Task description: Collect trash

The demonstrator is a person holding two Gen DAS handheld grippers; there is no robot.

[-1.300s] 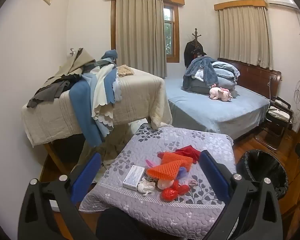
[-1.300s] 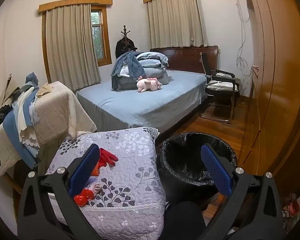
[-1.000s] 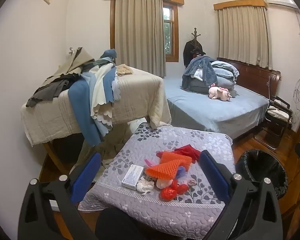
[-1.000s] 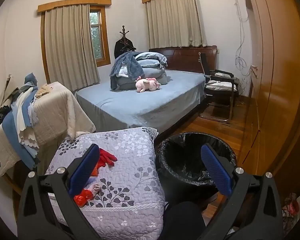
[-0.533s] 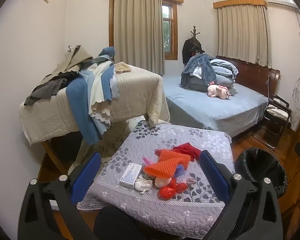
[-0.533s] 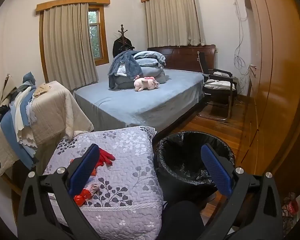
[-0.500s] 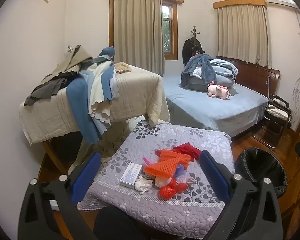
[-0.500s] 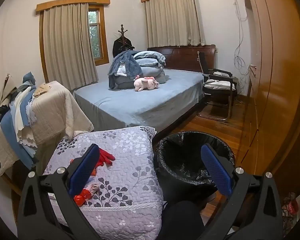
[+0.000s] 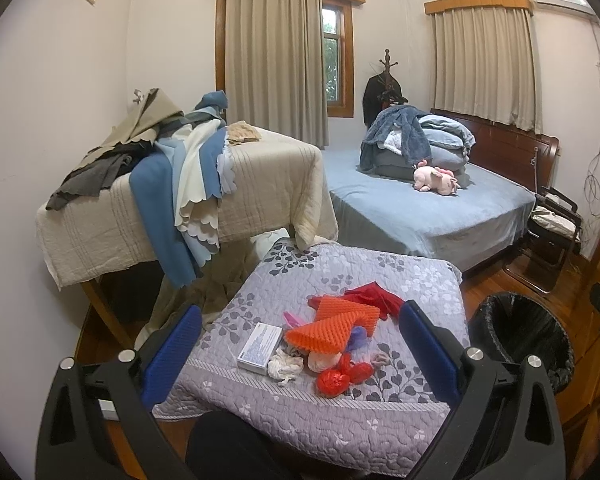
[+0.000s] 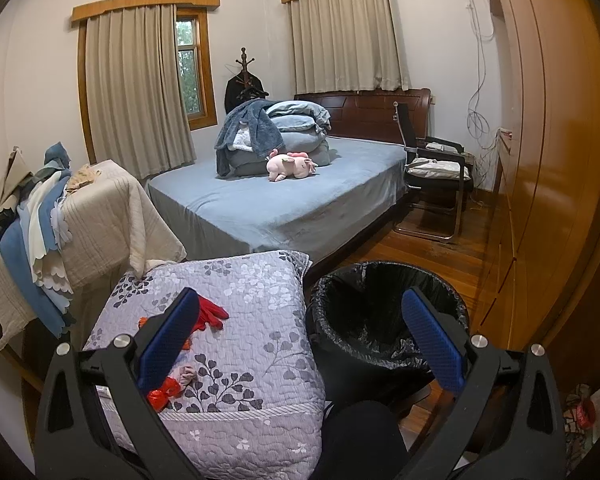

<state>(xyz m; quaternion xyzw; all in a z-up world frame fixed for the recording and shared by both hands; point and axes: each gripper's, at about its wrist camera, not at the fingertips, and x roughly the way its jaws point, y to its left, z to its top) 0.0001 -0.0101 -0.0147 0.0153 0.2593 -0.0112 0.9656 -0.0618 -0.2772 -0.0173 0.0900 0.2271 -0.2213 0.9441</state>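
Gaping wide, both hand-held grippers, left [image 9: 300, 350] and right [image 10: 300, 338], face crumpled trash [image 9: 332, 336] on quilted fabric [image 9: 340, 268].

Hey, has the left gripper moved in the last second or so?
Yes. The left gripper has eased slightly forward and down: the window and trash pile sit a bit higher in its view.
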